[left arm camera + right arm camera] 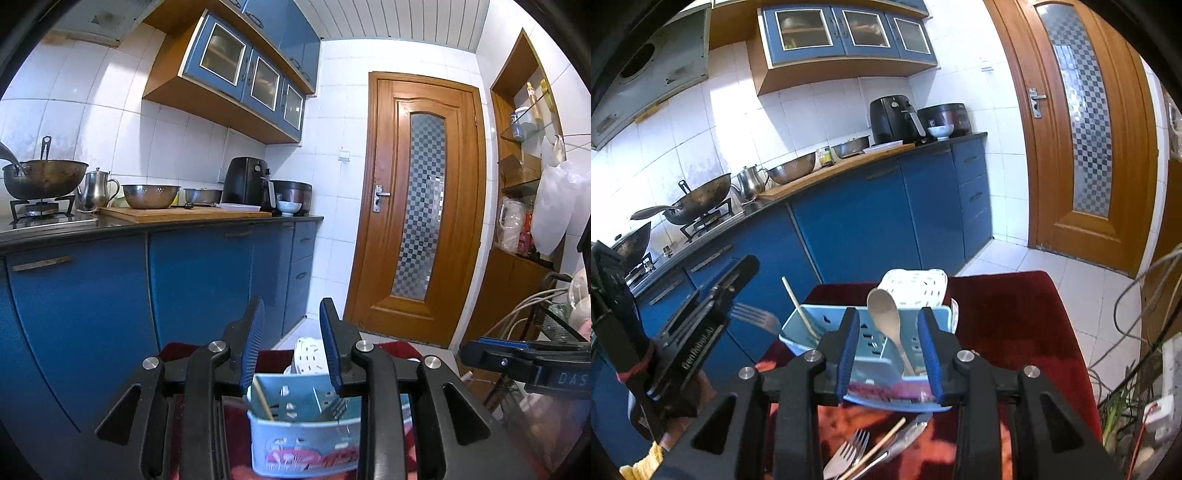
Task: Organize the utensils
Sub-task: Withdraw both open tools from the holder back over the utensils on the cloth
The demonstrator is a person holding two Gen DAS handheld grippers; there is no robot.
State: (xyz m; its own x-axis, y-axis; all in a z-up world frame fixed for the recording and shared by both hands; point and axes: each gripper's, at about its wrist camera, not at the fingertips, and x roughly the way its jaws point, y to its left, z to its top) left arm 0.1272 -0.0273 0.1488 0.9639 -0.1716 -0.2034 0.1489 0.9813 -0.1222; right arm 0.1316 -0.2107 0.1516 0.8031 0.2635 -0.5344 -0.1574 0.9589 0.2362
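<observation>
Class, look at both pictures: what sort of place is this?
Most likely a home kitchen: a wok on a gas stove, blue cabinets, and an air fryer on the counter.

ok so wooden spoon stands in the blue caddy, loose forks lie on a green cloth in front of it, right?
Not quite: the cloth is red, not green. The right wrist view shows it. The wooden spoon does stand in the blue caddy, with loose forks in front.

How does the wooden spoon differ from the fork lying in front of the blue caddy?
The wooden spoon is pale wood; the fork is shiny metal. The spoon stands in the blue caddy, bowl up; the fork lies flat on the red cloth. Both are utensils.
</observation>
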